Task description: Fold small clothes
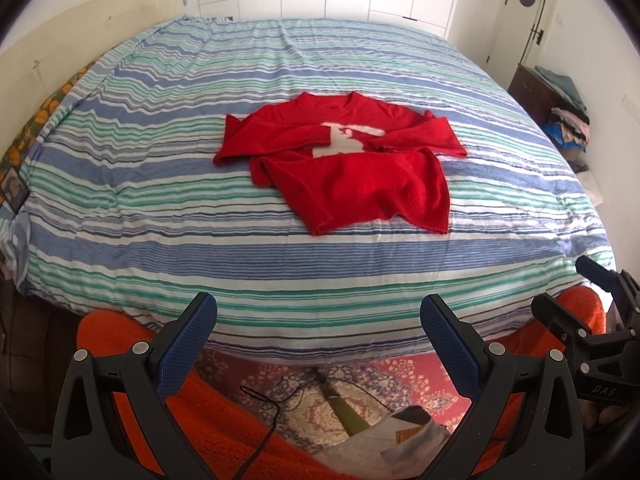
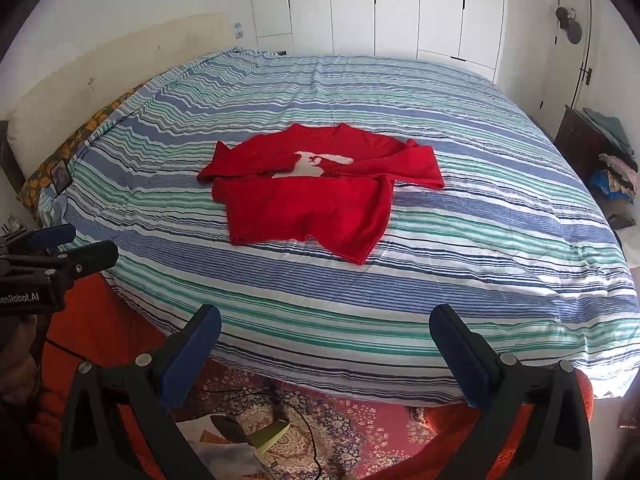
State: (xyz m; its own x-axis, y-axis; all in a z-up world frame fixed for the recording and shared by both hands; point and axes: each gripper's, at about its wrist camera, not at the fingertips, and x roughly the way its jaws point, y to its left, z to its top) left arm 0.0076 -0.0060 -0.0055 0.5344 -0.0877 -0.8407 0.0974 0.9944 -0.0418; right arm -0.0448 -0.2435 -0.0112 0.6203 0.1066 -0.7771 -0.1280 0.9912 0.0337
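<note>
**Sweater on the bed, both tools spread and empty**

The sweater lies near the middle of the bed, well apart from me. Its sleeves are crossed over the chest, partly covering a white figure, and the hem points my way, rumpled, with one corner jutting out toward the bed's near edge. I judge the sleeves are already in and the body fold is next, though the lay is uneven.

My left tool hangs over the near edge of the bed, fingers spread wide, nothing between them. My right tool is the same: spread, empty, just beside the left.

To do this well, I would flatten the hem first, then pinch its two corners, one per tool, low against the cover so I catch only knit and not the striped sheet. I would lift both evenly and carry the hem up to the collar, keeping the sleeves from sliding out.

There is plenty of bare cover around the sweater on every side. The headboard is far to my left and a stack of clothes sits beyond the right edge. Below me, a cable lies on the rug; I should mind it.
</note>
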